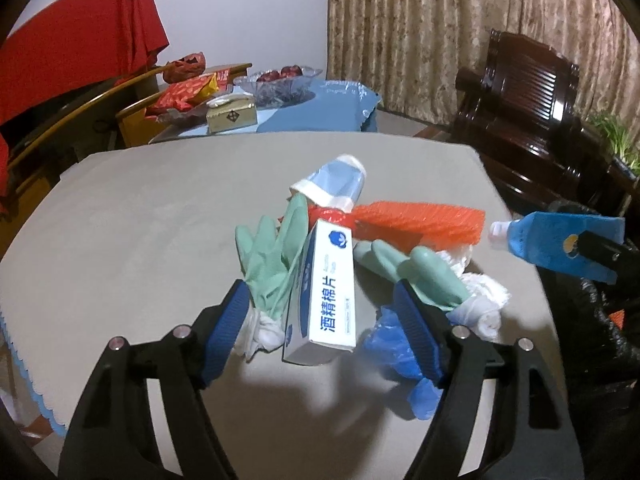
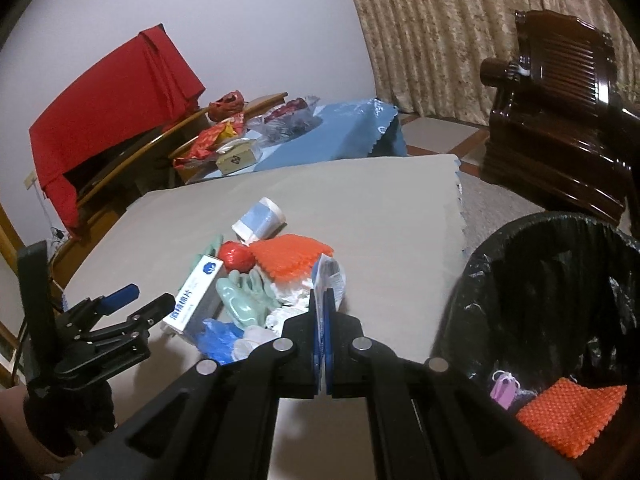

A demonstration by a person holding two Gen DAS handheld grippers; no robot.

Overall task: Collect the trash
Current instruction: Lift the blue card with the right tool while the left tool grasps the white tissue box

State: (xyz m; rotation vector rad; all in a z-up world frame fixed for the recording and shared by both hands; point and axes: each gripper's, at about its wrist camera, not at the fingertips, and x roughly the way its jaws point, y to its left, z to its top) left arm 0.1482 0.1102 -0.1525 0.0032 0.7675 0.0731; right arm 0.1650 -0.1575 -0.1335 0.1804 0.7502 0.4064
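Blue pads of the left gripper [image 1: 322, 320] stand spread around the white box [image 1: 324, 294] in the litter on the grey table [image 1: 120, 240]; light, stiff card, best pinched across its long sides; the right gripper [image 2: 323, 300] is clamped on a limp blue pouch [image 2: 330, 276], beside the bin [image 2: 560, 320].

hand-held gripper [image 1: 320, 320] | black frame | ribbed blue pads [image 1: 226, 328] | silver screws

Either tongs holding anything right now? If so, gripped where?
Right tongs pinch the blue pouch by its flat end, opposite the white cap. Left tongs open, holding nothing.
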